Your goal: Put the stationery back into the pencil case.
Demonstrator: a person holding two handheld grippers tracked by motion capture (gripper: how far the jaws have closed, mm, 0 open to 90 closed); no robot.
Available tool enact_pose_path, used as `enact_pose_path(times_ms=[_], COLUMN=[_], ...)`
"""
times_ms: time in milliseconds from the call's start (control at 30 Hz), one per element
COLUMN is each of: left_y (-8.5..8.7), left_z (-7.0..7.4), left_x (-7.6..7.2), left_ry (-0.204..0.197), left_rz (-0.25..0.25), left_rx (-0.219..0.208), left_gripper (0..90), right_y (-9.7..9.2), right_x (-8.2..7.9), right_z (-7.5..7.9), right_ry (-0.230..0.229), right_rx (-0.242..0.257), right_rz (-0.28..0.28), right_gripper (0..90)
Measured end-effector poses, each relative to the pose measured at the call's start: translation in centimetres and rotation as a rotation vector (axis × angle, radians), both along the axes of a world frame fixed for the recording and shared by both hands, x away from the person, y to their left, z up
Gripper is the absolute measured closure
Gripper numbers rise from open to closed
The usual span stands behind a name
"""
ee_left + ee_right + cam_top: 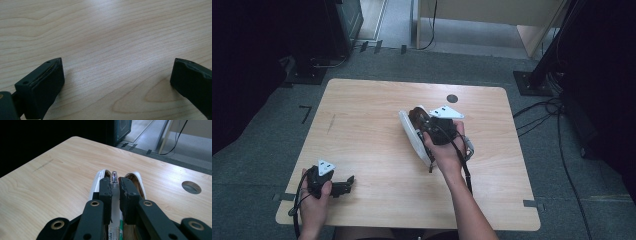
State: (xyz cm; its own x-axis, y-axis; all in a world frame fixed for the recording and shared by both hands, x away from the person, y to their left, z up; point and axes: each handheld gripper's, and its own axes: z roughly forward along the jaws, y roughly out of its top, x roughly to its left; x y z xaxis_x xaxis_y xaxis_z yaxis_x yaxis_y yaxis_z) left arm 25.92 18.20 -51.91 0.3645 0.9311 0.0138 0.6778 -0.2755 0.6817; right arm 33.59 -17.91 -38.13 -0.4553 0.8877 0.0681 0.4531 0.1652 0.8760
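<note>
My right gripper [418, 118] is over the middle of the wooden table [362, 110], pointing toward its far left. In the right gripper view its jaws [114, 182] are shut on a thin clear plastic piece [114, 175] that stands between two white shells with brown insides [98, 178], part of one long white object [413, 136] beside the hand. I cannot tell whether the white object rests on the table or hangs from the grip. My left gripper [346, 184] lies at the near left corner, open [117, 75], with bare wood between its pads.
A round dark cable hole [452, 98] sits in the tabletop near the far edge, also right of the jaws [191, 187]. Black stands and cables cover the grey floor at the right [557, 115] and far left [307, 70].
</note>
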Motion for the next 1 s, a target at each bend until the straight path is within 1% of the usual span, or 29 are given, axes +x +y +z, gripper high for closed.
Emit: enact_pose_path(times_ms=[233, 367, 500, 667, 733, 1000], left_y=[0.0, 0.0, 0.0, 0.0, 0.0, 0.0], left_z=[0.0, 0.0, 0.0, 0.0, 0.0, 0.0], left_x=[0.0, 0.0, 0.0, 0.0, 0.0, 0.0], left_ry=[0.001, -0.001, 0.001, 0.000, 0.000, 0.000], left_rz=[0.000, 0.000, -0.002, 0.000, 0.000, 0.000], left_rx=[0.001, -0.001, 0.000, 0.000, -0.001, 0.000], left_gripper=[0.0, 0.0, 0.0, 0.0, 0.0, 0.0], right_y=[0.0, 0.0, 0.3, 0.7, 0.8, 1.3], right_x=[1.3, 1.8, 1.8, 1.6, 1.5, 1.4], right_z=[-0.7, -1.3, -2.2, -3.0, -3.3, -4.2], right_ry=[-0.008, 0.009, 0.032, 0.056, 0.065, 0.079], right_rx=[-0.008, -0.016, -0.035, -0.051, -0.065, -0.089], right_rz=[-0.016, -0.017, -0.008, 0.000, 0.005, 0.006], right_gripper=[81.2, 81.2, 81.2, 81.1, 81.1, 81.0])
